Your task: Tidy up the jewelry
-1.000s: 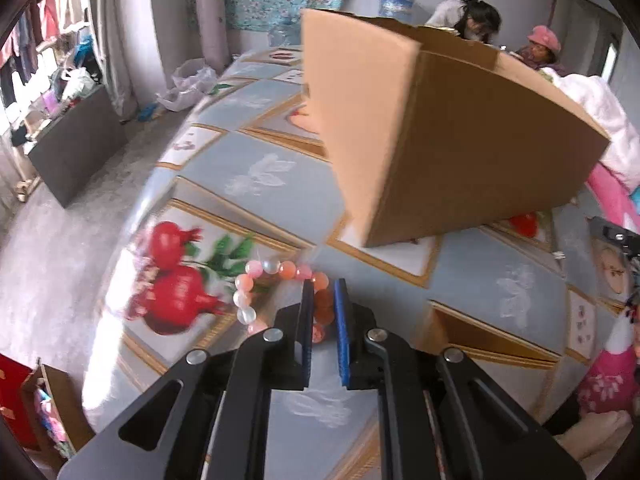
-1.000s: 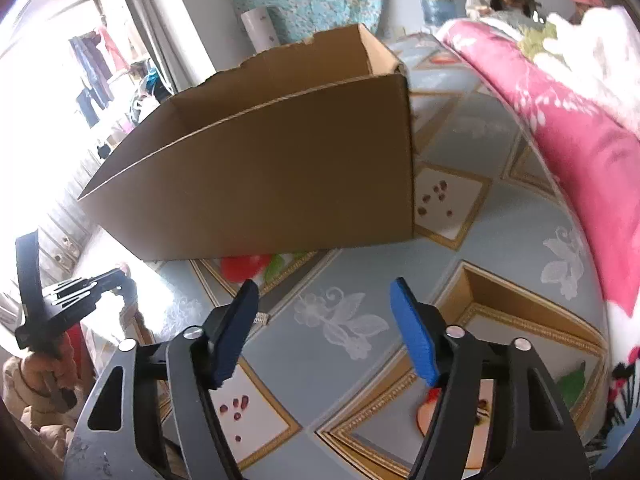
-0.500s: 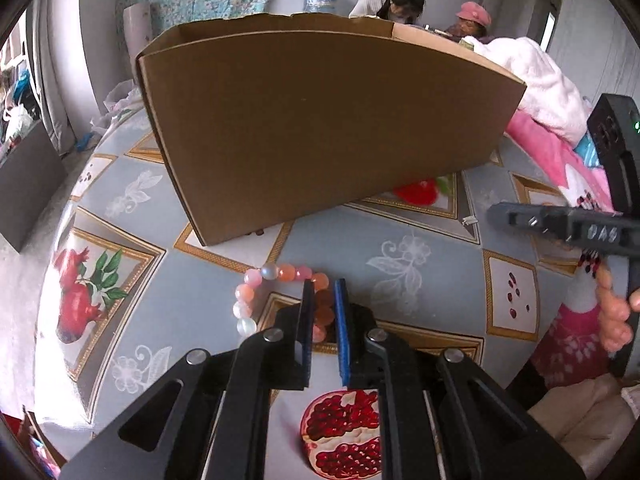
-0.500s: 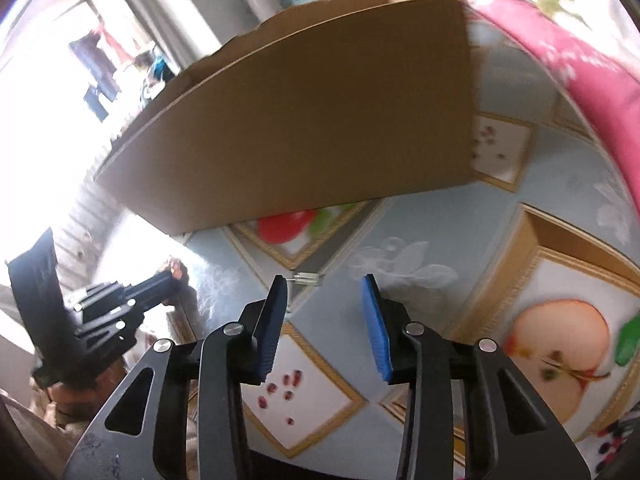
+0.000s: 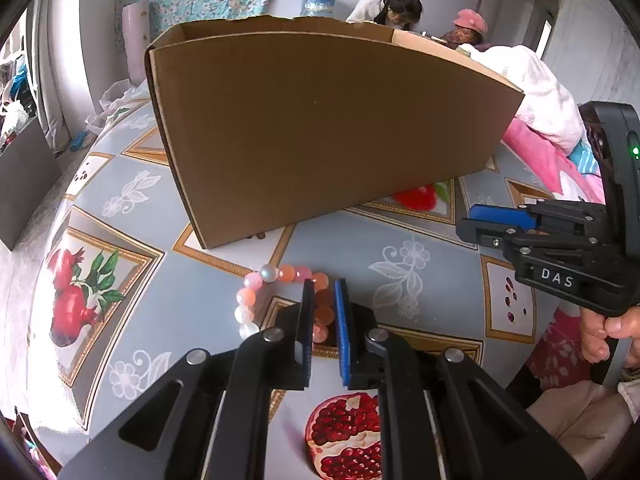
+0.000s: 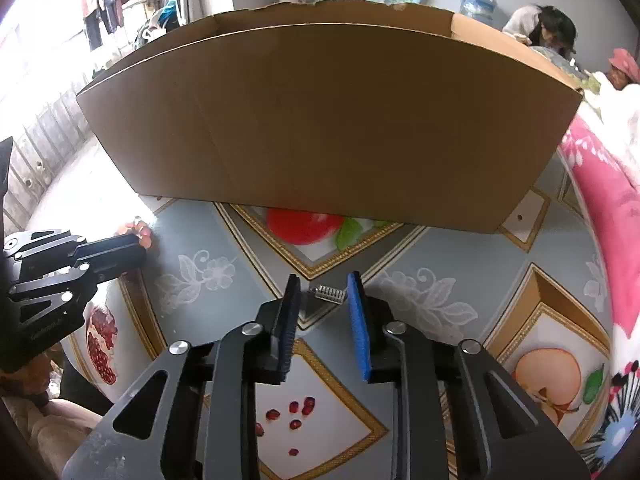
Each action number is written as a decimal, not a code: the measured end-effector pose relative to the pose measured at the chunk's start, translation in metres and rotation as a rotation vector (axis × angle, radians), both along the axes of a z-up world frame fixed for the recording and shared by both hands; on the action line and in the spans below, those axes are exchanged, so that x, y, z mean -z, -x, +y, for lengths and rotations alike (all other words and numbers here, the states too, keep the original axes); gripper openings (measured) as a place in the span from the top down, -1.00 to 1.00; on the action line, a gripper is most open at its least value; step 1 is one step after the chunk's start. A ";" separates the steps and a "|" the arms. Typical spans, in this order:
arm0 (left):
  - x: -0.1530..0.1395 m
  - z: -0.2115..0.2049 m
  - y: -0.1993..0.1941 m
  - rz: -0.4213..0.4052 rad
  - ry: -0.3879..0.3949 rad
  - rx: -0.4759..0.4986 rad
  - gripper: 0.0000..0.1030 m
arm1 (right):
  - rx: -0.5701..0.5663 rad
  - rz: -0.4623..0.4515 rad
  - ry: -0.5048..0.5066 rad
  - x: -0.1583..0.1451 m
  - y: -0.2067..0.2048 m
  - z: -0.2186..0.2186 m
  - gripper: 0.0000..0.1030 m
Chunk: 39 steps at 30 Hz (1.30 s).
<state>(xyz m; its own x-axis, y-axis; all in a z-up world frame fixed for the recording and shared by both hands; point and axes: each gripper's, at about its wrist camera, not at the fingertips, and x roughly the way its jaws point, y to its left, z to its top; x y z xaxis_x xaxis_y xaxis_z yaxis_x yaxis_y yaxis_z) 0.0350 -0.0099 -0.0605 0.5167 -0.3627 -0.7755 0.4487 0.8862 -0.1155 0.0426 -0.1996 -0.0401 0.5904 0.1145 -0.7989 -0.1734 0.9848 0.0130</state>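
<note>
Gripping the bead bracelet (image 5: 280,296), left hand-held gripper (image 5: 323,292); right hand-held gripper (image 6: 323,294) narrowing around perhaps a silver clasp (image 6: 329,293).

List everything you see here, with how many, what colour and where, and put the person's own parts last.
Box: one, brown cardboard, open top, standing at the back of the table.
Bracelet: one, pink, orange and white beads, on the table, one side between the left tool's pads.
Clip: one, small, silvery, on the table between the right tool's tips.
Table: one, grey-blue cloth with fruit prints.
Blanket: one, pink, right of the box.
People: two, far behind the box.
Left tool: black and blue, shut on the bracelet.
Right tool: jaws just closing round the clip, gaps showing.
</note>
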 end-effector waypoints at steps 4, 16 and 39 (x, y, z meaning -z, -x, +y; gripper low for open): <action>0.001 0.001 0.000 0.001 0.007 0.001 0.81 | -0.011 -0.006 0.011 0.002 -0.003 0.005 0.70; 0.002 0.002 -0.001 -0.001 0.012 0.000 0.80 | 0.001 -0.015 -0.012 0.001 0.000 -0.001 0.75; -0.082 0.031 0.021 -0.097 0.223 -0.003 0.82 | -0.029 -0.202 -0.163 -0.075 0.021 -0.035 0.76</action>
<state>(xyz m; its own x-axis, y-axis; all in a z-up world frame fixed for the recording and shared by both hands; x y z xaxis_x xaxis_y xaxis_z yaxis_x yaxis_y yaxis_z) 0.0144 0.0209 0.0213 0.5859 -0.5176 -0.6235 0.4645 0.8450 -0.2650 0.0213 -0.2343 0.0353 0.7305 0.2510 -0.6351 -0.2165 0.9672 0.1332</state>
